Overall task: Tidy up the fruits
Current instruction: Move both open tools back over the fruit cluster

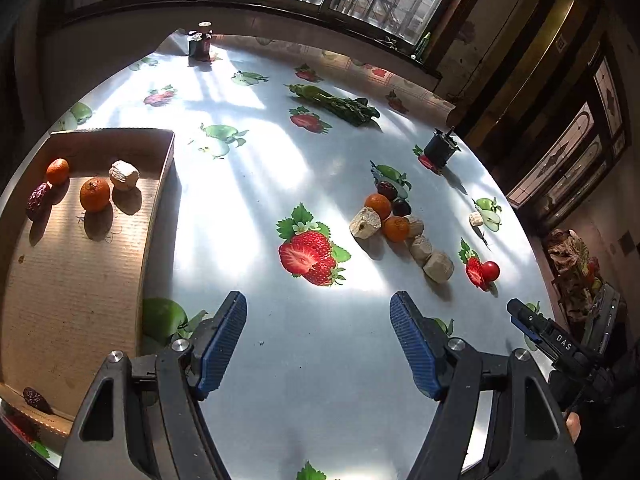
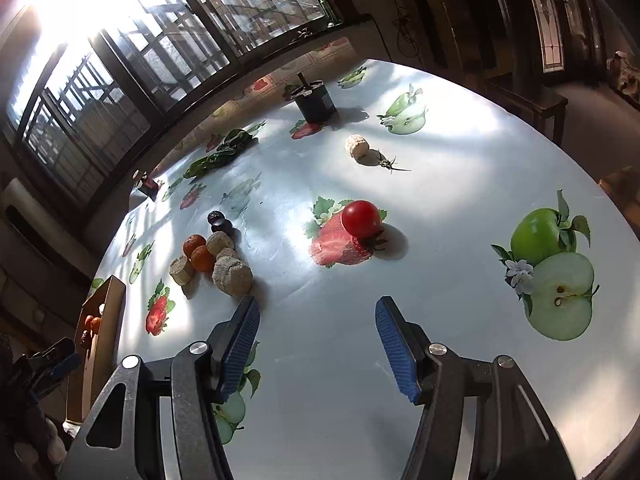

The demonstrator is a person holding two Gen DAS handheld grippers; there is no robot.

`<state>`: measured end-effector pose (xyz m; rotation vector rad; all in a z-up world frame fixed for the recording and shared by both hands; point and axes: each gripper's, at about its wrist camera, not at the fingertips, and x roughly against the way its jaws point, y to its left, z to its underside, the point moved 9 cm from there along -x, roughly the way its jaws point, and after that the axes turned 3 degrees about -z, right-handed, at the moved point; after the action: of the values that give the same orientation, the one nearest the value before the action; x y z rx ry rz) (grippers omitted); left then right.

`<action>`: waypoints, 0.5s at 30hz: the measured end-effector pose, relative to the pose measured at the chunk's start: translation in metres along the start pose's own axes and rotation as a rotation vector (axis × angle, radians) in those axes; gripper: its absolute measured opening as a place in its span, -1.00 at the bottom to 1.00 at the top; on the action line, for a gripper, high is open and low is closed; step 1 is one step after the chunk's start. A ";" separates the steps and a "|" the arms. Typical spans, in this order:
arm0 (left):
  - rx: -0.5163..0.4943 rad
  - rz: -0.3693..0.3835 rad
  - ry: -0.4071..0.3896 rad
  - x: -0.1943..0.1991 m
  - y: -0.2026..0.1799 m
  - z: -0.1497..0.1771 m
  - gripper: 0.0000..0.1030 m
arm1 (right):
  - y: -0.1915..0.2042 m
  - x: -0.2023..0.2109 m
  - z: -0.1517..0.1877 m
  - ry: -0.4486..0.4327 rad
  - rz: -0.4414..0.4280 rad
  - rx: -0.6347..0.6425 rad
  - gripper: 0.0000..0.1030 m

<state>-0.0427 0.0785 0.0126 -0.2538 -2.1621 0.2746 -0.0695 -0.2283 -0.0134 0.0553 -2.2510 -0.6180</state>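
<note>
A cardboard tray (image 1: 80, 280) lies at the left, holding two oranges (image 1: 95, 194), a beige chunk (image 1: 124, 175) and red dates (image 1: 38, 201). A cluster of oranges (image 1: 378, 205), beige chunks (image 1: 365, 222) and dark dates (image 1: 401, 207) lies on the table, right of centre; it also shows in the right wrist view (image 2: 216, 258). A cherry tomato (image 2: 361, 219) sits on a printed strawberry, ahead of my right gripper (image 2: 316, 344), which is open and empty. My left gripper (image 1: 318, 340) is open and empty over bare tablecloth.
The round table wears a fruit-print cloth (image 1: 280, 160). Green vegetables (image 1: 336, 104) lie at the back. A dark jar (image 1: 201, 46) and a small black container (image 1: 439, 149) stand near the far edge. A lone beige chunk (image 2: 357, 146) lies beside an insect (image 2: 386, 163).
</note>
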 end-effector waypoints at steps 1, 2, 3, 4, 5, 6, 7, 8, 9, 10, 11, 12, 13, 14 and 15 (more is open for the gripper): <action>-0.010 -0.007 0.008 -0.004 -0.003 -0.002 0.43 | 0.002 -0.004 -0.001 0.017 -0.007 0.012 0.25; -0.024 -0.014 0.011 -0.008 -0.007 -0.005 0.43 | 0.006 -0.007 -0.002 0.029 -0.010 0.026 0.25; -0.045 -0.023 0.009 -0.011 -0.011 -0.010 0.43 | 0.009 -0.010 -0.004 0.039 -0.011 0.044 0.25; -0.069 -0.031 0.007 -0.014 -0.015 -0.015 0.43 | 0.012 -0.012 -0.007 0.046 -0.010 0.059 0.25; -0.094 -0.037 0.005 -0.019 -0.019 -0.020 0.43 | 0.015 -0.013 -0.010 0.054 -0.011 0.072 0.25; -0.113 -0.043 0.003 -0.024 -0.024 -0.025 0.43 | 0.018 -0.014 -0.014 0.063 -0.016 0.087 0.25; -0.127 -0.052 0.005 -0.030 -0.026 -0.029 0.43 | 0.022 -0.015 -0.017 0.070 -0.020 0.105 0.25; -0.141 -0.057 0.010 -0.036 -0.029 -0.032 0.42 | 0.025 -0.015 -0.020 0.076 -0.020 0.127 0.25; -0.158 -0.053 0.017 -0.044 -0.032 -0.034 0.40 | 0.028 -0.015 -0.024 0.079 -0.014 0.153 0.25; -0.166 -0.048 0.025 -0.051 -0.035 -0.035 0.36 | 0.029 -0.015 -0.028 0.077 -0.002 0.177 0.25; -0.172 -0.043 0.033 -0.056 -0.038 -0.036 0.25 | 0.028 -0.014 -0.033 0.068 0.013 0.197 0.25; -0.186 -0.029 0.040 -0.063 -0.043 -0.036 0.17 | 0.025 -0.013 -0.039 0.051 0.039 0.215 0.25; -0.204 -0.010 0.038 -0.068 -0.049 -0.037 0.14 | 0.017 -0.013 -0.046 0.033 0.077 0.228 0.25; -0.222 0.001 0.032 -0.074 -0.054 -0.038 0.13 | 0.009 -0.015 -0.051 0.027 0.111 0.232 0.25; -0.239 -0.001 0.028 -0.080 -0.057 -0.040 0.12 | 0.000 -0.018 -0.055 0.031 0.140 0.226 0.25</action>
<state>0.0305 0.0054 -0.0108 -0.3887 -2.1668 0.0108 -0.0176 -0.2470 0.0058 0.0191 -2.2629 -0.2846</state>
